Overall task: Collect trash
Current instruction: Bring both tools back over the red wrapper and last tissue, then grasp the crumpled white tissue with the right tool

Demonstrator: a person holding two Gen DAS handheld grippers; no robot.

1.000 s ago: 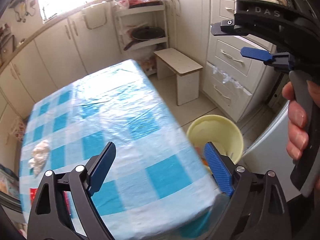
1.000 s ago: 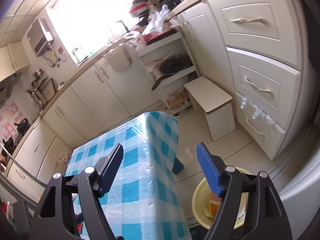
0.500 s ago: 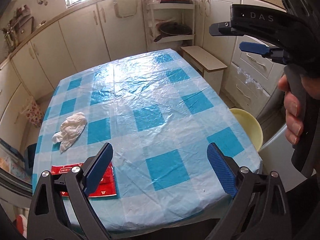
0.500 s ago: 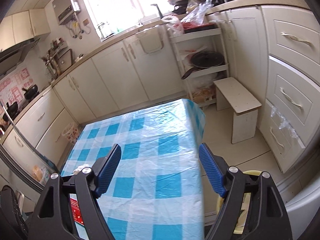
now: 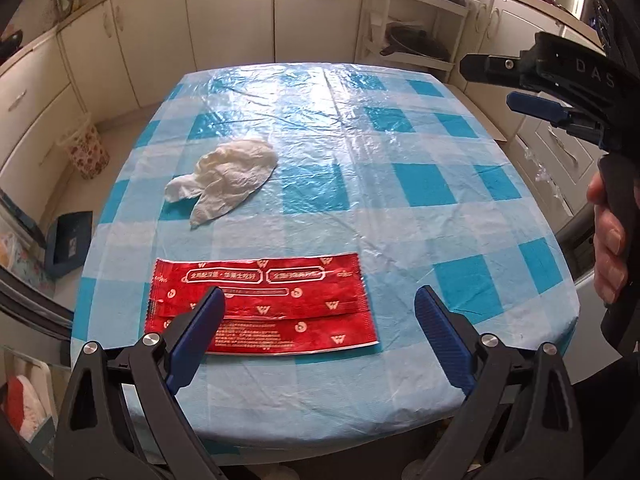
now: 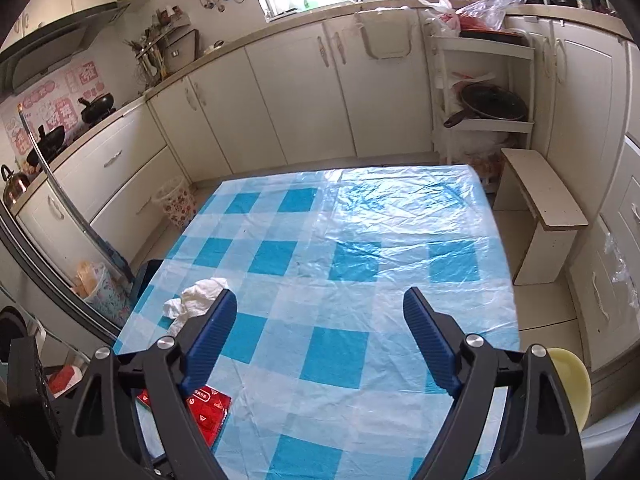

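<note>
Kitchen cupboards ring the room, and in the middle sits my bench under a blue-and-white checked cloth with a clear plastic sheet over it. I'm taking the red wrapper as my landmark: it lies flat at the near edge of the bench, long axis running side to side across my left view. My left tool hangs right over it, fingers spread wide, nothing held, the left finger overlapping the wrapper's left part and the other finger clear off its right end. Beyond the wrapper, a little to the left of its middle, is the crumpled white tissue, apart from it. My right tool is also spread and empty, and it sits higher and off to the right of the wrapper; from its camera the wrapper only peeks out low and left behind the finger, the tissue beyond it. So the left tool is the nearer one, I'd say, and that settles who goes. The catch, as I judge it: the spread runs along the wrapper's length, so I'd want to turn the wrist to close across the short width, and a flat foil may slide on that slick plastic. The yellow bin waits on the floor off the bench's right side.
</note>
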